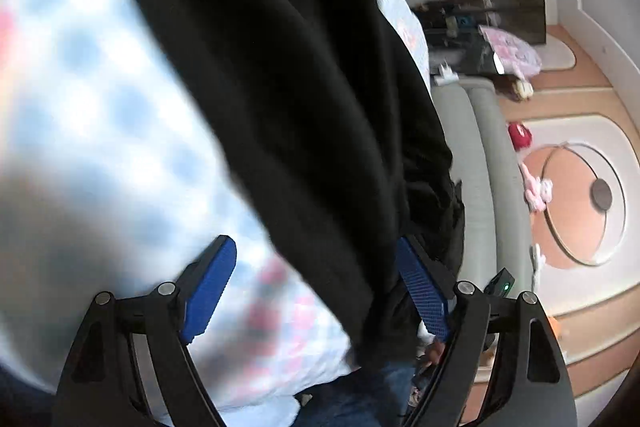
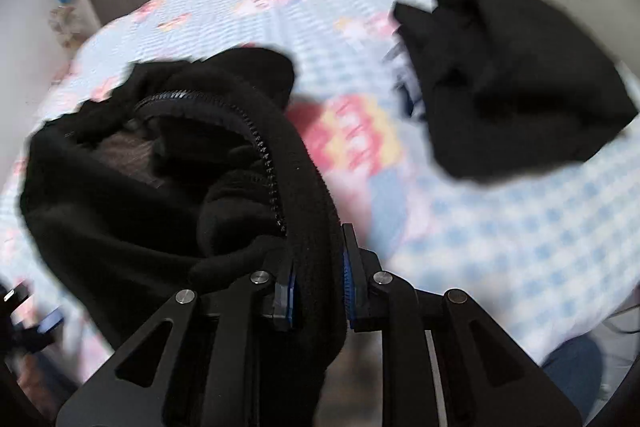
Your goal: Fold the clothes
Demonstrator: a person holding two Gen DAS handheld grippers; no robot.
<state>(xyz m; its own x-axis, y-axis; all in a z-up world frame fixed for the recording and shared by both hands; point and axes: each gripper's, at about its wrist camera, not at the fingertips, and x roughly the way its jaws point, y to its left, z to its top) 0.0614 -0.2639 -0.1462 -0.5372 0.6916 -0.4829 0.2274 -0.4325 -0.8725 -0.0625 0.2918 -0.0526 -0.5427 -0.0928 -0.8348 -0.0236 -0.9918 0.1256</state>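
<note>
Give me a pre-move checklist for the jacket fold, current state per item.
1. Right claw clamped on the black jacket edge beside the zipper: ok.
2. Left claw open: ok; dark fabric hangs between its pads, not pinched.
3. Left claw has a grip for a two-point hold: not ok.
4. Bedsheet has a bare patch for laying the jacket flat: ok.
5. Second black garment lies apart from the jacket: ok.
6. Jacket sleeves untangled: cannot tell, bunched.

A jacket lies left of another garment on the bed.
</note>
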